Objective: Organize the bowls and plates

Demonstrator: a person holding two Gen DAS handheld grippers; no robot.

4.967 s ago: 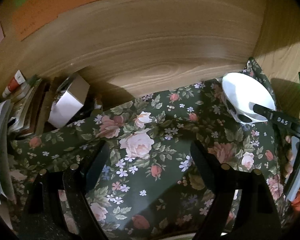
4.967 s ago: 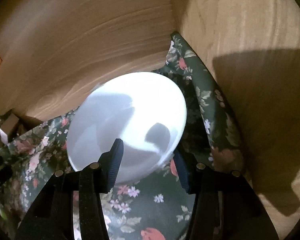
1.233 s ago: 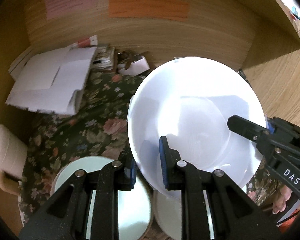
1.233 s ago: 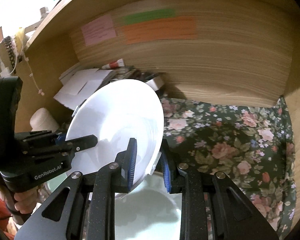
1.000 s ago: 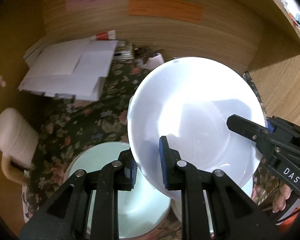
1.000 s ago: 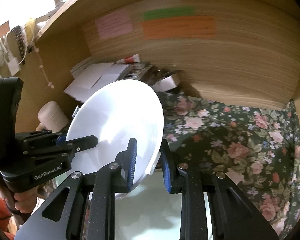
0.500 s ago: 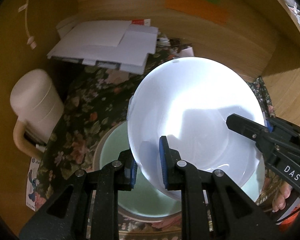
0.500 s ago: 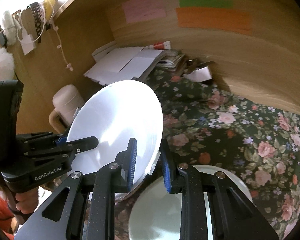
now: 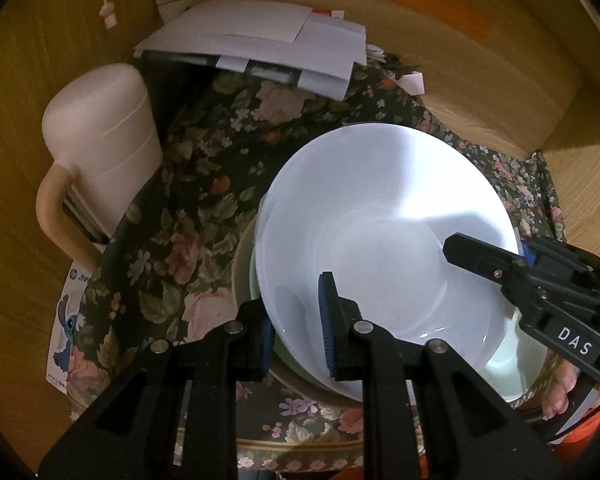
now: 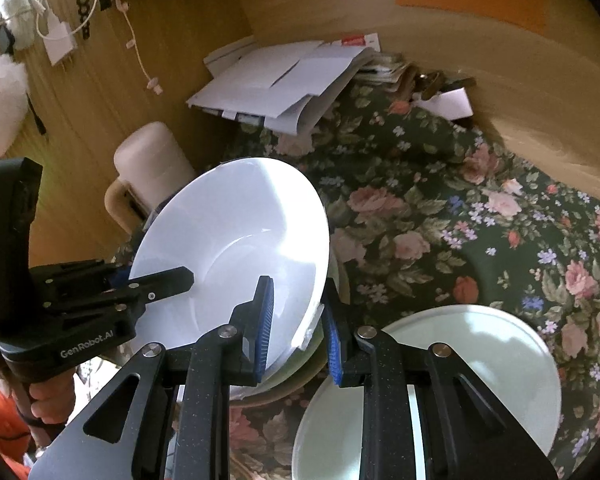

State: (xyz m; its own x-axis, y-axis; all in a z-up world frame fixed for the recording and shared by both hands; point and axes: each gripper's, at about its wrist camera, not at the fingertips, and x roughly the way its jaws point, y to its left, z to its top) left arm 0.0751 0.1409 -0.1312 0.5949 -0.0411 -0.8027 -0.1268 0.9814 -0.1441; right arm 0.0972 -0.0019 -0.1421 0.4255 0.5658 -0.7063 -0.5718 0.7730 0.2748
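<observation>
1. Fingers of the left gripper pinch the near rim of the white bowl, one pad inside the wall and one outside, nearly closed on it.
2. Fingers of the right gripper clamp the same bowl's opposite rim in the same way, so both tools carry it, tilted.
3. Beneath the bowl sits a pale green bowl inside a tan-rimmed dish, on the floral cloth covering the counter.
4. Just beside that stack, on the right, lies a pale green plate.
5. Farther back stand a cream mug at left and a pile of white papers against the wooden back wall.
</observation>
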